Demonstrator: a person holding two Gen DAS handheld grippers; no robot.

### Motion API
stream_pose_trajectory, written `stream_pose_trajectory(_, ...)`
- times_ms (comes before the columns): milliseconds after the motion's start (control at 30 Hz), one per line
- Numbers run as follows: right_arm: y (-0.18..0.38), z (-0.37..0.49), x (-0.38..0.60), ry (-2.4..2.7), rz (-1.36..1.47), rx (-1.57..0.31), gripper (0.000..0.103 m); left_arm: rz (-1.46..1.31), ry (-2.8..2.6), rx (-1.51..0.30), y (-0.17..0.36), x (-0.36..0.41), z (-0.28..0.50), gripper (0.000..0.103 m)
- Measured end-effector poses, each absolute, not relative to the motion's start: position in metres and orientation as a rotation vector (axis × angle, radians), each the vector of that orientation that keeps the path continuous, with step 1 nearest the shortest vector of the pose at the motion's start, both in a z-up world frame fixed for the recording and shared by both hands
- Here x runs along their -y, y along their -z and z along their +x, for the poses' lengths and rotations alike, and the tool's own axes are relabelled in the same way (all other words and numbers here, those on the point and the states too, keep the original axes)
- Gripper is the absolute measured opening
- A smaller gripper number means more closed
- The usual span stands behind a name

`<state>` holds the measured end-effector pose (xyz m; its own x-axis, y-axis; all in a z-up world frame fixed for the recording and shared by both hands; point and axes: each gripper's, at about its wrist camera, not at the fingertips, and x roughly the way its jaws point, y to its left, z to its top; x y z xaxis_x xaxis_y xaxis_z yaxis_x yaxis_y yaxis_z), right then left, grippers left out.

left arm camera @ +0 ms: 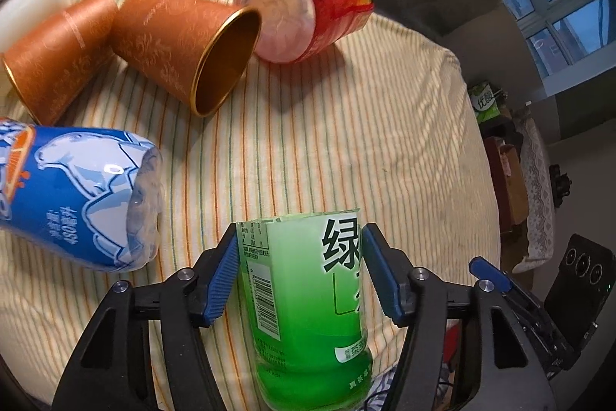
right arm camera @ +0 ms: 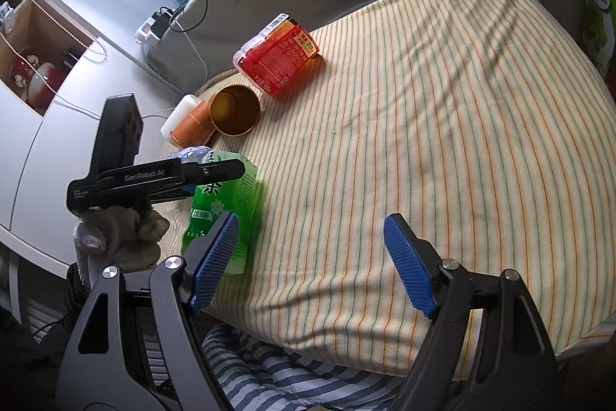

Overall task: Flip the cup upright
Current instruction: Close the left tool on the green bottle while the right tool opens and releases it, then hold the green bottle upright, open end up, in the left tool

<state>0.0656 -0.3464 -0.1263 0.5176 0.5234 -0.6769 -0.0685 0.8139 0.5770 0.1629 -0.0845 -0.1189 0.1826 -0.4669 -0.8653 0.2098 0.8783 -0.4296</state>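
A green cut-bottle cup (left arm camera: 304,295) lies on its side on the striped cushion (left arm camera: 346,141). My left gripper (left arm camera: 298,272) has a blue pad on each side of its label and is shut on it. The same cup (right arm camera: 223,210) shows in the right wrist view under the left gripper (right arm camera: 215,172). My right gripper (right arm camera: 308,257) is open and empty above the cushion's near edge, just right of the green cup. Two orange paper cups (left arm camera: 184,45) (left arm camera: 57,52) lie on their sides at the far left.
A blue cut-bottle cup (left arm camera: 77,195) lies at the left. A red-labelled clear container (left arm camera: 308,10) lies beyond the orange cups. A white cup (left arm camera: 30,2) lies far left. The cushion drops off at the right edge (left arm camera: 481,160). A striped cloth (right arm camera: 292,372) lies below the near edge.
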Motion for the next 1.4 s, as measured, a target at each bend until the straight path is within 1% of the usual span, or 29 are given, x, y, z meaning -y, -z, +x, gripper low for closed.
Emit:
stream_pose_trajectory(133, 0.126, 0.066, 0.346, -0.376, 0.524, -0.971, 0.080, -0.171, 0.485, -1.203, 0.099, 0.090, 0.150, 0.062)
stream_pose_trajectory(267, 0.125, 0.066, 0.344, -0.380, 0.522, -0.971, 0.080, -0.082, 0.484, -1.062, 0.075, 0.098, 0.134, 0.062)
stream_pose_trajectory(400, 0.125, 0.066, 0.341, -0.385, 0.515, -0.970, 0.080, -0.044, 0.467, -0.978, 0.064, 0.101, 0.130, 0.061)
stream_pose_trajectory(967, 0.123, 0.066, 0.341, -0.375, 0.498, -0.959, 0.080, 0.018, 0.382, -0.805, 0.050, 0.107, 0.132, 0.061)
stream_pose_trajectory(1400, 0.120, 0.065, 0.342, -0.357, 0.488, -0.951, 0.080, 0.024, 0.358, -0.745, 0.050, 0.110, 0.133, 0.061)
